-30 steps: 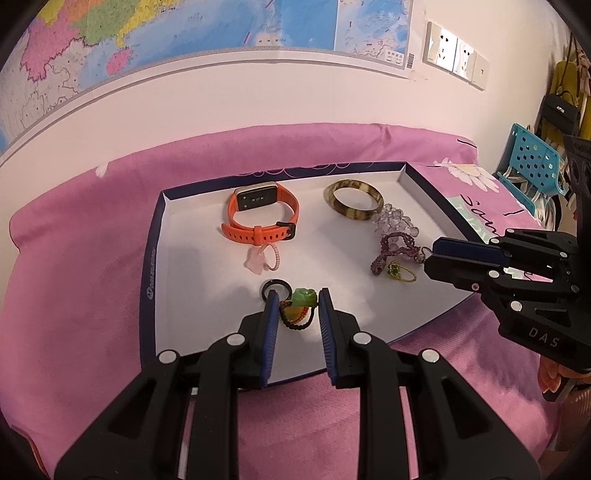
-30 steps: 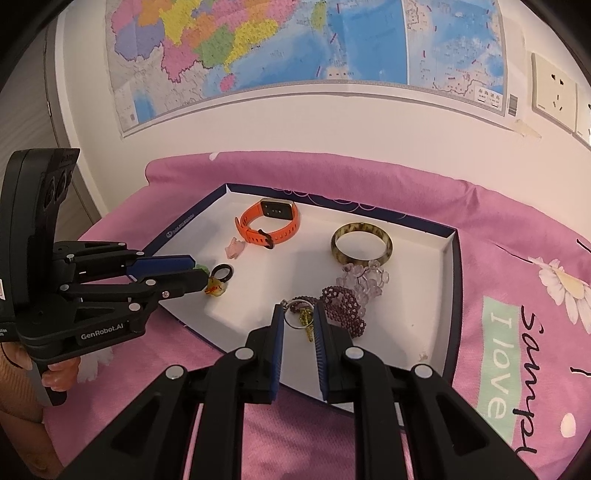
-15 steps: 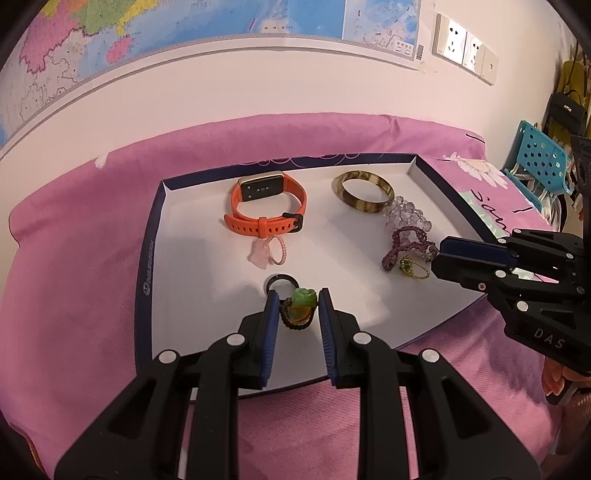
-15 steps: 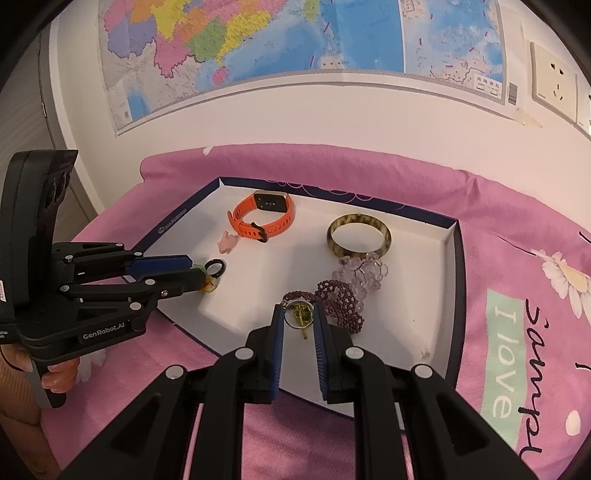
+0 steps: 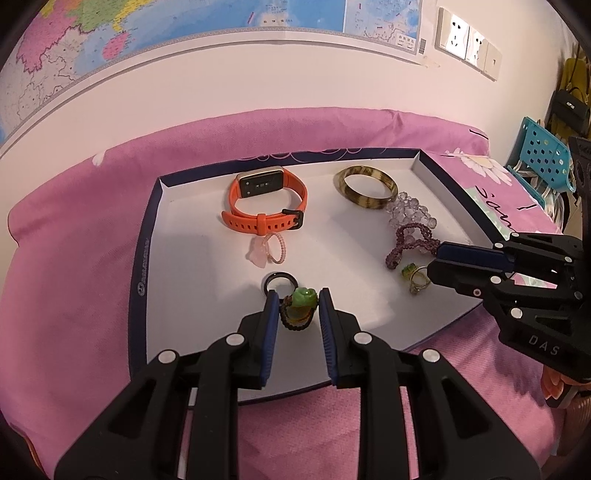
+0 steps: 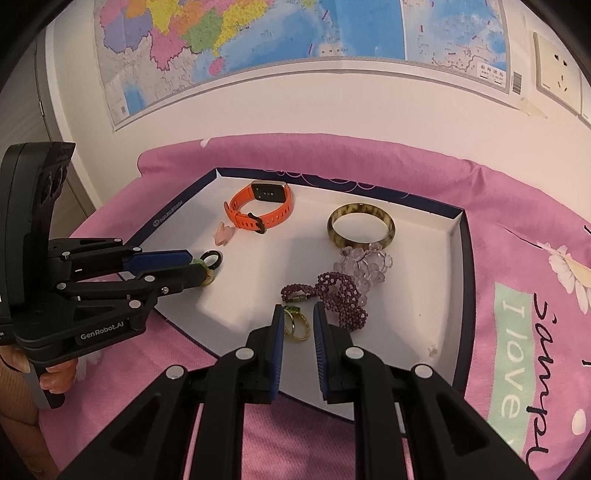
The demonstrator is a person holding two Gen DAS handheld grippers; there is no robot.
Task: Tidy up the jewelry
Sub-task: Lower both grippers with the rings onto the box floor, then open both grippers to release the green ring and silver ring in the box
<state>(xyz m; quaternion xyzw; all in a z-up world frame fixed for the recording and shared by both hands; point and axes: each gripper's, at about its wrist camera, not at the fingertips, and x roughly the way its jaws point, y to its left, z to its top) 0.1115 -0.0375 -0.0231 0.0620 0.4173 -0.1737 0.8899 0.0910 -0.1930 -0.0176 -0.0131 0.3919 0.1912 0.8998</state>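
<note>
White tray [image 5: 207, 254] with navy rim, on pink cloth [image 5: 74, 295] printed with white daisies and black lettering. Orange watch [image 5: 264, 203]; mottled brown-amber bangle [image 5: 365, 188]; clear lilac beads [image 5: 410, 212]; dark purple bead bracelet [image 5: 406, 243]; pale pink ring [image 5: 267, 251]; black ring [image 5: 279, 282]; green-amber charm [image 5: 301, 308]; gold ring, green stone [image 6: 295, 321]. Black grippers, blue pads. Multicoloured map [image 6: 295, 40] on white wall.

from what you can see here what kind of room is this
Probably a bedroom or other room in a home, not a workshop. A pink floral bedsheet covers the surface under the jewelry tray, a wall map hangs above, and handbags hang by a blue plastic chair.
</note>
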